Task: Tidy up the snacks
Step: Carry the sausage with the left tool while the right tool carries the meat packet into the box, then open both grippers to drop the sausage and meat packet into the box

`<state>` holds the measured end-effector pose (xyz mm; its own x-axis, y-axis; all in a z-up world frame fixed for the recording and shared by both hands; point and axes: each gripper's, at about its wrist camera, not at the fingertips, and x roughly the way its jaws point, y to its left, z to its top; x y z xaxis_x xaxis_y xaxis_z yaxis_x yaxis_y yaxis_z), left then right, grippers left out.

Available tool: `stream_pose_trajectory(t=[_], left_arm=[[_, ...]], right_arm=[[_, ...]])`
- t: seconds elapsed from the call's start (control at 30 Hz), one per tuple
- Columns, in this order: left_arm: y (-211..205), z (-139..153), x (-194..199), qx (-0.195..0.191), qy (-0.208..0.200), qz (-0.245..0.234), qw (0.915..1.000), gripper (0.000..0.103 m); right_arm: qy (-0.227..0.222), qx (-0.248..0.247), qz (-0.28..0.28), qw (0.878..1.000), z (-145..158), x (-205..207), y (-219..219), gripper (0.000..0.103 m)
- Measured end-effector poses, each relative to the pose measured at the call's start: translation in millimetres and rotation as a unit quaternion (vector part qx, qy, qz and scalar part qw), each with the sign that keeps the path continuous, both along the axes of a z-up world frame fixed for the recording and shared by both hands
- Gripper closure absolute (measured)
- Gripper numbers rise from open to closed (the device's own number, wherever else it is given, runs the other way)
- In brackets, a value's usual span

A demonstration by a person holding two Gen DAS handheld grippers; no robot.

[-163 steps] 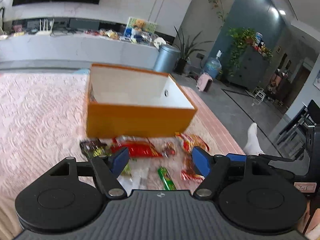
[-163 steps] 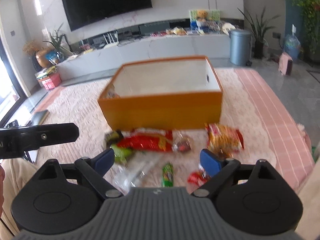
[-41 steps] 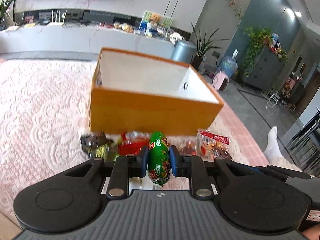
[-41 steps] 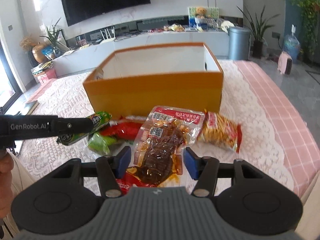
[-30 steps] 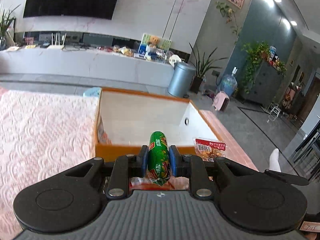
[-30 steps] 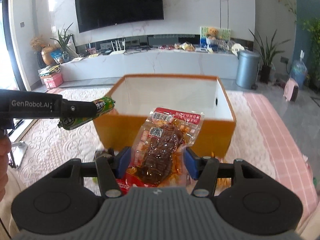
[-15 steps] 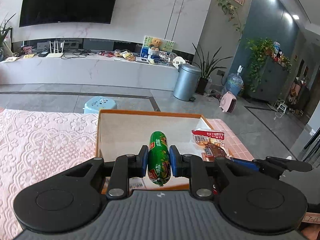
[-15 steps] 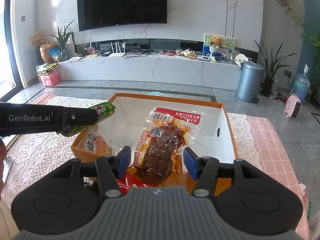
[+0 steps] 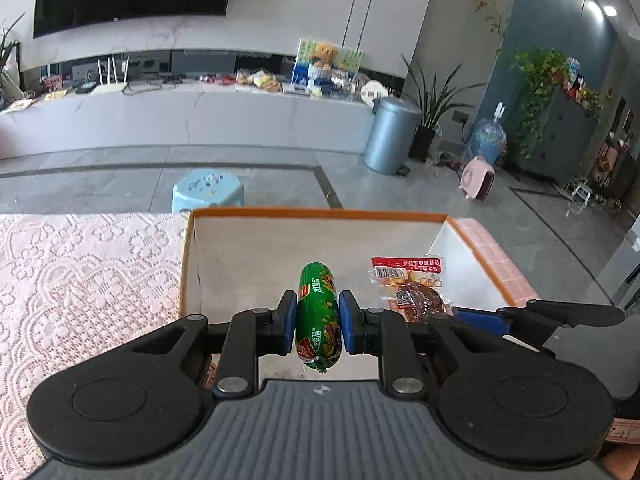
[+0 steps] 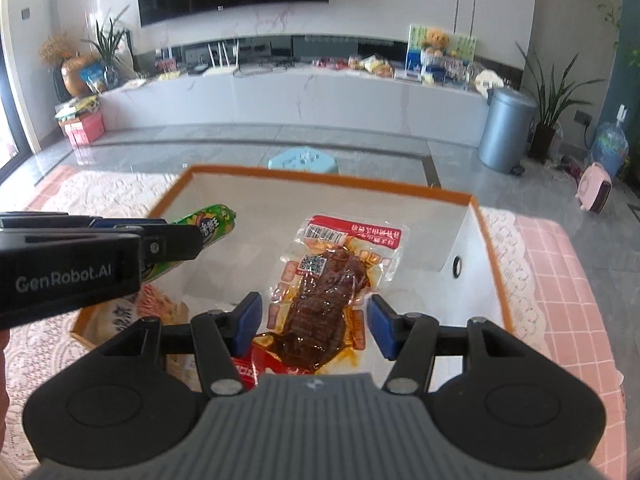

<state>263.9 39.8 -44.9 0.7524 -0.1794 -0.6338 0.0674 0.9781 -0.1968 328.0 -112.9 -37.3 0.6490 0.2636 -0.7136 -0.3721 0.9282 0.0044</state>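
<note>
Left wrist view: left tongs (image 9: 319,322) pinch a green sausage stick (image 9: 318,312) upright at mid-length, poised over the orange box (image 9: 316,213), likely for dropping in. Right wrist view: right tongs (image 10: 314,322) half-spread, clamping a clear meat pouch (image 10: 328,292) by its edges above the box's white floor. One snack packet (image 10: 124,316) already lies inside, at the near-left corner.

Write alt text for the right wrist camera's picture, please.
The right claw holds a clear packet of sauced meat over an open orange box. At left, the left claw holds a green sausage over the same box.
</note>
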Motion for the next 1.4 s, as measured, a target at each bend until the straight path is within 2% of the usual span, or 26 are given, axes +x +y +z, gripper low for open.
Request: stream_pose_trajectory(t=[0.33, 0.67, 0.83, 0.87, 0.93, 0.97, 1.07, 1.13, 1.3, 1.4], left_arm=[[2, -26, 17, 0.017, 0.049, -0.012, 0.9986, 0.079], [0, -39, 26, 0.03, 0.093, -0.004, 0.9952, 0.079], [3, -35, 26, 0.026, 0.092, 0.007, 0.9954, 0.077], [4, -33, 26, 0.026, 0.091, 0.01, 0.9955, 0.075], [6, -28, 25, 0.025, 0.084, 0.017, 0.996, 0.064], [7, -26, 24, 0.023, 0.081, 0.018, 0.9963, 0.061], [10, -18, 18, 0.016, 0.069, 0.019, 0.9973, 0.051], [10, -11, 11, 0.013, 0.056, 0.021, 0.9981, 0.038], [12, 11, -14, 0.0, 0.018, 0.03, 0.9994, 0.03], [14, 25, -32, -0.014, -0.003, 0.038, 0.9992, 0.029]], right_arm=[[0.072, -0.027, -0.002, 0.997, -40, 27, 10, 0.047], [0.123, -0.039, -0.001, 0.992, -60, 36, 18, 0.046], [0.133, -0.046, -0.01, 0.99, -65, 41, 22, 0.047], [0.13, -0.047, -0.01, 0.99, -64, 39, 19, 0.047], [0.128, -0.046, -0.009, 0.991, -62, 37, 19, 0.044], [0.128, -0.046, -0.009, 0.991, -60, 37, 19, 0.04], [0.118, -0.051, -0.011, 0.992, -53, 32, 19, 0.035], [0.111, -0.053, -0.014, 0.992, -48, 27, 17, 0.028], [0.081, -0.043, -0.022, 0.996, -27, 10, 8, 0.02], [0.058, -0.028, -0.031, 0.997, -11, -4, 1, 0.016]])
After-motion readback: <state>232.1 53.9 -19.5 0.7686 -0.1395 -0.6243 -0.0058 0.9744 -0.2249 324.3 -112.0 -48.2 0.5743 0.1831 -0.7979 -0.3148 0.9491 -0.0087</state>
